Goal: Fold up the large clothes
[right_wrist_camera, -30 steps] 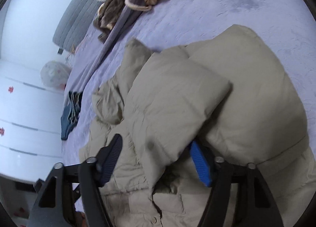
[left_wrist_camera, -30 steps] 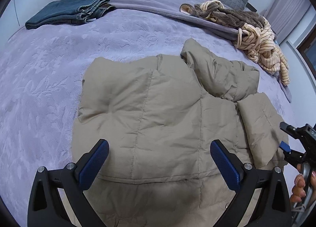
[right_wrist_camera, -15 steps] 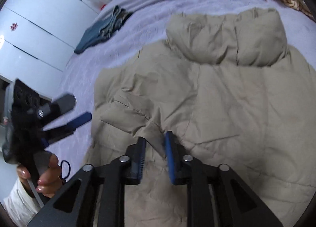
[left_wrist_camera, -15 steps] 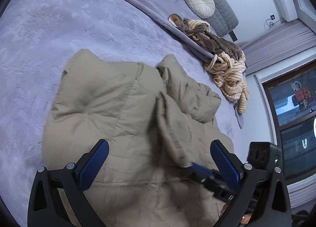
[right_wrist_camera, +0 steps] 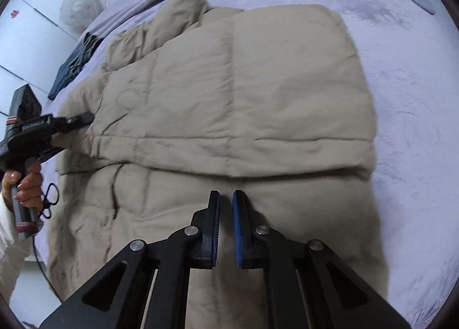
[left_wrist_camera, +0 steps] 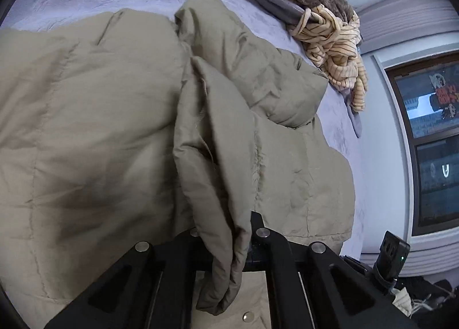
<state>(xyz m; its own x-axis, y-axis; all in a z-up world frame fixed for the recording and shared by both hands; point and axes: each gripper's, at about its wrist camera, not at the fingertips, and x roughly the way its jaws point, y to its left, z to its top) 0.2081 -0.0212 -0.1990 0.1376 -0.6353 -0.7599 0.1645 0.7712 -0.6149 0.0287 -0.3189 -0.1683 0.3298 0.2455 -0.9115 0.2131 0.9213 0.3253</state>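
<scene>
Purple bed (right_wrist_camera: pixel 407 76) | striped clothes (left_wrist_camera: pixel 335 39) beyond jacket (right_wrist_camera: pixel 229 85) | left gripper (left_wrist_camera: pixel 226 231) jaws clamp jacket fold | right gripper (right_wrist_camera: pixel 226 205) jaws closing, nothing between

Jacket (right_wrist_camera: pixel 229 94) on the bed (right_wrist_camera: pixel 407 99) (jeans (right_wrist_camera: pixel 74 68) left, beyond it)

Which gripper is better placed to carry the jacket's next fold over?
Left. The left gripper is shut on a fold of the jacket; the right gripper, jaws closing, holds nothing.
</scene>
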